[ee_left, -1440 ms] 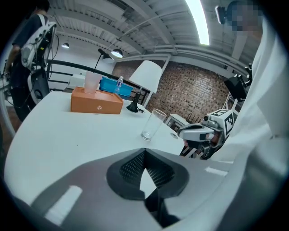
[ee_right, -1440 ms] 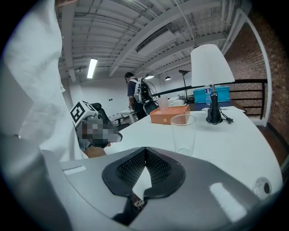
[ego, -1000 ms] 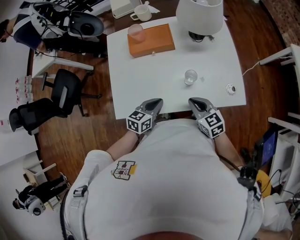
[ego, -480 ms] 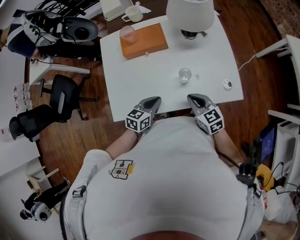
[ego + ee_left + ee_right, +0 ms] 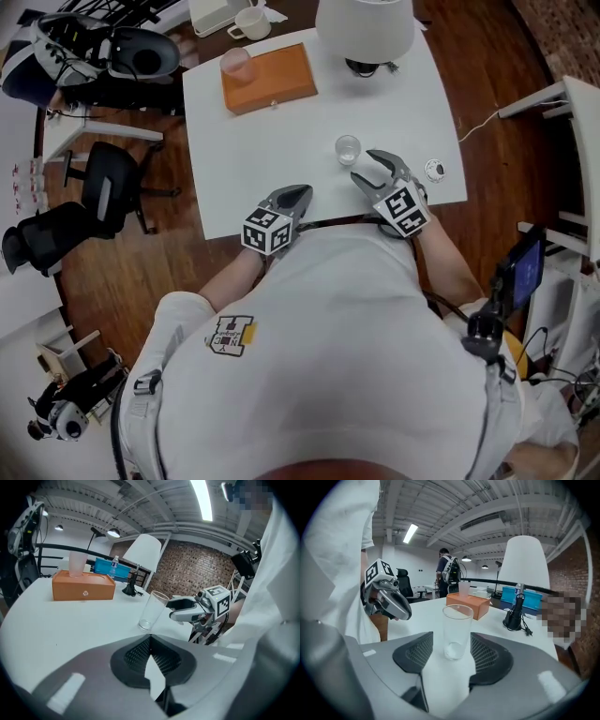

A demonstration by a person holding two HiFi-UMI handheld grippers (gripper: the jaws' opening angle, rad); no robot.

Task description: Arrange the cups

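Now right tongs (image 5: 366, 167) spread wide, jaws just been opening; clear glass (image 5: 348, 148) stands between the tips, pads off it. Left tongs (image 5: 292, 195) clenched, empty, over the tabletop (image 5: 272, 159) edge. Glass upright, mouth up, long axis vertical, just right of head-view centre. Pink cup (image 5: 235, 64) upright on orange box (image 5: 268, 79), upper left.

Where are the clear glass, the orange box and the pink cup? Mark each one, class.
clear glass (image 5: 457, 630), right gripper view, middle of its wall.
orange box (image 5: 277, 81), head view, bare part of its top.
pink cup (image 5: 235, 63), head view, middle of the cup.
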